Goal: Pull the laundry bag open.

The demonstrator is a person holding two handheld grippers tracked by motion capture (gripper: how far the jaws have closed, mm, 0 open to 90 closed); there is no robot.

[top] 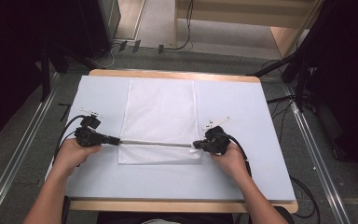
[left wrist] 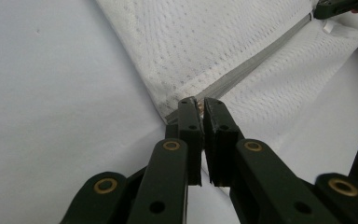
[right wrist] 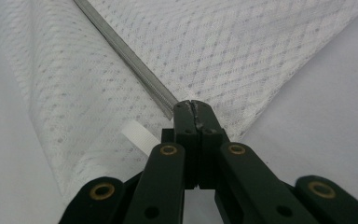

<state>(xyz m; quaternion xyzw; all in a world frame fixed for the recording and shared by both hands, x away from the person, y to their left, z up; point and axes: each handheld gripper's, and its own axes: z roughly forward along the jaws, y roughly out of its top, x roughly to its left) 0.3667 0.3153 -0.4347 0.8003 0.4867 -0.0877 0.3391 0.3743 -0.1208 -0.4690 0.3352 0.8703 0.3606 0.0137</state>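
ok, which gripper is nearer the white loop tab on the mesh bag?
Right. The right gripper is shut on the zipper end beside the white loop tab; the left gripper holds the zipper's opposite end, at the mesh bag's far edge.

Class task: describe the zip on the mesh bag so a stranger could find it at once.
On the pale blue table top lies a white mesh laundry bag. Near its front edge runs a thin grey zip, the only dark line on it, stretched between two black grippers.
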